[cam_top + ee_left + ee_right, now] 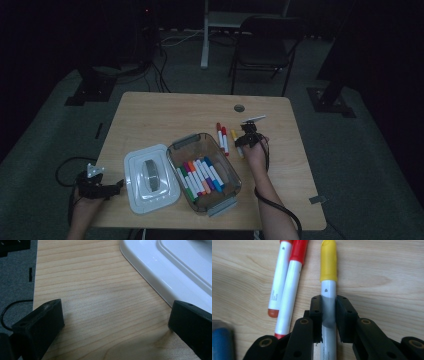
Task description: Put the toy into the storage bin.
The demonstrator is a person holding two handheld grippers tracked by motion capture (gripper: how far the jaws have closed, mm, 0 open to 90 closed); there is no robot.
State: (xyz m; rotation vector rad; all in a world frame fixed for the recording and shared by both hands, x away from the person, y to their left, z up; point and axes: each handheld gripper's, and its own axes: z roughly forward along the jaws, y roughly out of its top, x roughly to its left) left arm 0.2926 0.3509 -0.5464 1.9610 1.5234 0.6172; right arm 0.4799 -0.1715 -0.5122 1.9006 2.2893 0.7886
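A yellow-capped white marker (328, 287) lies on the wooden table (165, 117); my right gripper (328, 312) is shut on its barrel, both pads pressed to it. In the high view this gripper (245, 140) sits right of the clear bin (200, 145), over the yellow marker (236, 138). An orange marker (278, 280) and a red marker (290, 287) lie side by side just left of it. My left gripper (116, 320) stands open over bare wood near the table's left front corner, beside the white lid (172, 270); it also appears in the high view (100, 189).
The clear bin holds several coloured markers (200, 176). The white lid (150, 177) lies flat left of the bin. A round cable hole (239, 108) is in the table's far side. A folding chair (265, 47) stands beyond the table.
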